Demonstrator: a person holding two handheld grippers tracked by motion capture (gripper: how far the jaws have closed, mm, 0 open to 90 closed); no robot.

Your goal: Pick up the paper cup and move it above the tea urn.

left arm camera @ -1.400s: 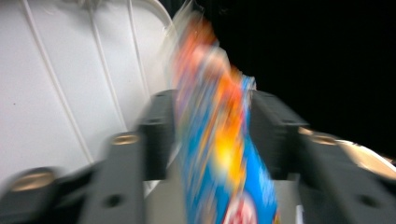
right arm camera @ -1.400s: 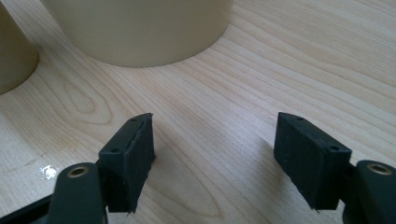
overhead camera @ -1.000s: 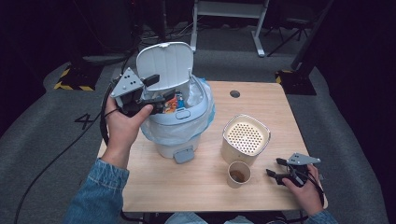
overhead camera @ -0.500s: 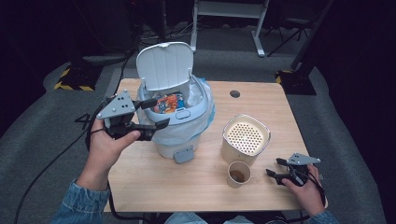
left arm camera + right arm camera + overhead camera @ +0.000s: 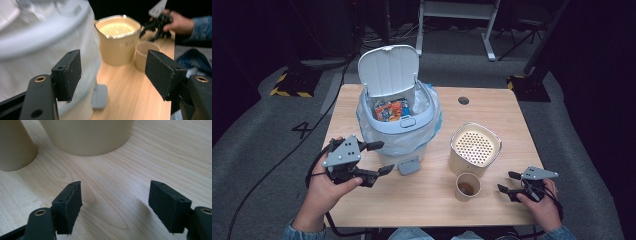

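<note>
A pale blue pedal bin (image 5: 399, 132) with its white lid (image 5: 388, 70) up stands at the table's left, colourful wrappers (image 5: 389, 110) inside. My left gripper (image 5: 384, 157) hovers in front of it, beside the grey pedal (image 5: 408, 165). It is open with nothing between its pads (image 5: 68, 72), and the jaws have just closed a little. My right gripper (image 5: 506, 182) rests at the front right, pointing at a paper cup (image 5: 467, 186). Its jaws have just been opening, and only bare wood lies between them (image 5: 115, 205).
A beige container with a perforated top (image 5: 475, 147) stands behind the cup. The bin's white liner (image 5: 37, 65) bulges close to my left jaw. The wooden table (image 5: 422, 200) has a cable hole (image 5: 463, 100) at the back. Dark floor and cables surround the table.
My left gripper has come away from the bin's rim, down and toward the table's front left. The right hand has stayed in place.
</note>
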